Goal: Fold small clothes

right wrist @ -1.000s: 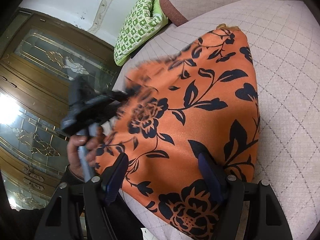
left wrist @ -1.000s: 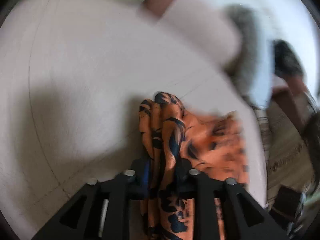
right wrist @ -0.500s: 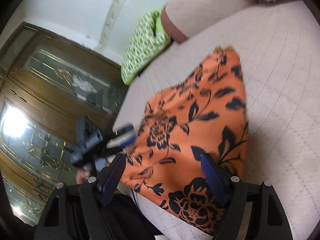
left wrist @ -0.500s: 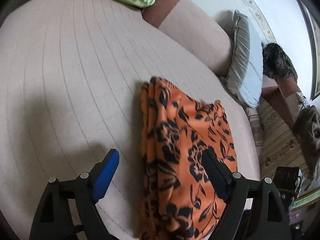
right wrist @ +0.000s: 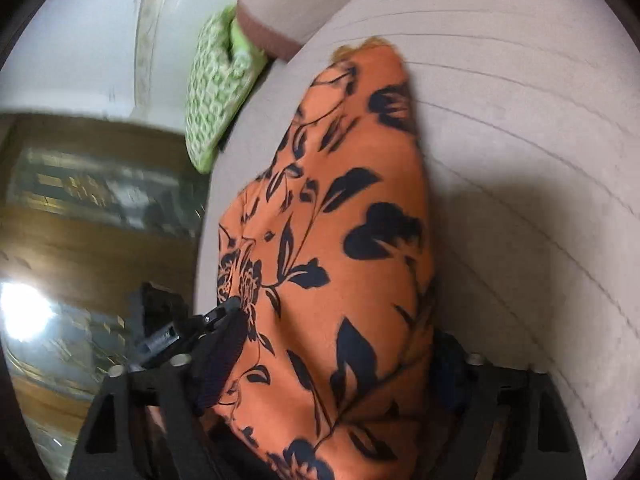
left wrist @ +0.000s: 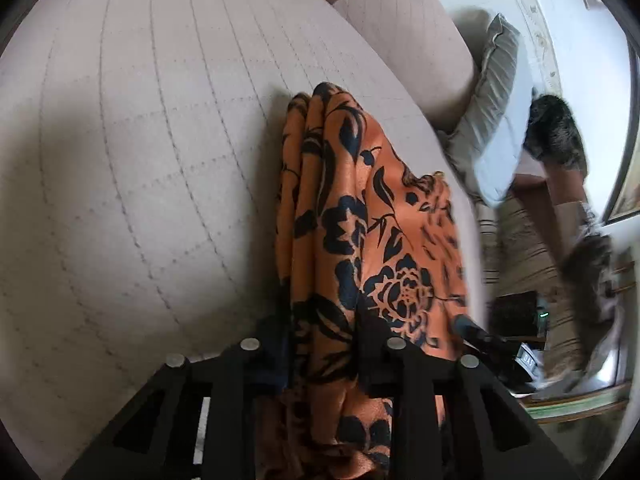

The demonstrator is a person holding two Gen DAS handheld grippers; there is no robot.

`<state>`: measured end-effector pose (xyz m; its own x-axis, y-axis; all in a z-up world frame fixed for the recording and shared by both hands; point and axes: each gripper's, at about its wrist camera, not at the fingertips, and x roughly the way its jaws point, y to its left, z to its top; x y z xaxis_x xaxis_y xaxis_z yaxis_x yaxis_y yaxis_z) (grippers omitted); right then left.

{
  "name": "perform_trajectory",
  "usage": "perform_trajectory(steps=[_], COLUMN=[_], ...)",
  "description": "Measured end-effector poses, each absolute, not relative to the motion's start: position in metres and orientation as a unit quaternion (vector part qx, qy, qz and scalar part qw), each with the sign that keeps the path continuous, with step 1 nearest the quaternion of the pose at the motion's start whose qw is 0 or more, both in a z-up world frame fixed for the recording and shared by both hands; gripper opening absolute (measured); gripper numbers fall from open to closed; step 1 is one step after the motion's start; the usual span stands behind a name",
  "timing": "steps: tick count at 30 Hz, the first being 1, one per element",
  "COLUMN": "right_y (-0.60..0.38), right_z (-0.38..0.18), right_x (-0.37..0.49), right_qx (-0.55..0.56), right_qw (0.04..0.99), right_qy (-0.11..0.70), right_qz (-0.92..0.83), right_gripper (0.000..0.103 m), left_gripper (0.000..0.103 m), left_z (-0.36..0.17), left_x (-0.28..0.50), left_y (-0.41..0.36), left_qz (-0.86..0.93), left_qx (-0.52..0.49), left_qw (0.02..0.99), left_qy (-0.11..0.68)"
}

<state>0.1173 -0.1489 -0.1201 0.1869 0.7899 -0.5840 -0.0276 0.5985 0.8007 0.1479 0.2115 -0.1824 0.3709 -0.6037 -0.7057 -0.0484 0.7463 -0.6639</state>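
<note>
Since the earlier frames, both my jaw pairs have just been closing onto the orange floral garment (left wrist: pixel 360 216). Left wrist view: my left gripper (left wrist: pixel 324 344) is clamped on its bunched edge above the quilted cushion (left wrist: pixel 140 160). Right wrist view: my right gripper (right wrist: pixel 320 364) pinches the garment's near end; 1 green pillow (right wrist: pixel 216 92) lies beyond.

Satiny orange floral cloth (left wrist: pixel 360 216) with a soft sheen, bunched between the matt black plastic left gripper (left wrist: pixel 322 344), quilted matt beige sofa upholstery (left wrist: pixel 140 140) ahead, green woven patterned cushion (right wrist: pixel 216 92) ahead-left of the right gripper (right wrist: pixel 332 364), glossy wooden glazed door (right wrist: pixel 80 240) left
</note>
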Motion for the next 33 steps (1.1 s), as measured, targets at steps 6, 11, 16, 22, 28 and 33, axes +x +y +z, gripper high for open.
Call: perform_trajectory(steps=[6,11,16,22,28,33], right_y=[-0.154,-0.194,-0.228,-0.257,-0.261,-0.260], right_z=[-0.063,-0.012,0.018,0.042,0.046,0.025], right_x=[0.100,0.095,0.095,0.098,0.103,0.123], right_qx=[0.265,0.246,0.237,0.223,0.220,0.218], right_qw=[0.751,0.788,0.811,0.831,0.839,0.836], right_qy=[0.521,0.469,0.440,0.415,0.406,0.414], right_qz=[0.307,0.315,0.304,0.296,0.289,0.286], right_gripper=[0.036,0.036,0.036,0.036,0.036,0.036], left_gripper=[0.020,0.020,0.020,0.020,0.020,0.020], left_z=[-0.123,-0.068,-0.031,-0.008,-0.015,-0.036], left_x=[0.127,0.110,0.101,0.100,0.126,0.153], left_y=[0.165,0.130,0.098,0.062,0.039,0.032], left_qz=[-0.154,-0.161,-0.153,-0.144,-0.143,-0.132], left_qx=[-0.174,-0.140,-0.115,-0.090,-0.081,-0.082], left_qw=[0.838,0.876,0.897,0.914,0.917,0.911], left_qy=[0.494,0.433,0.397,0.369,0.365,0.381])
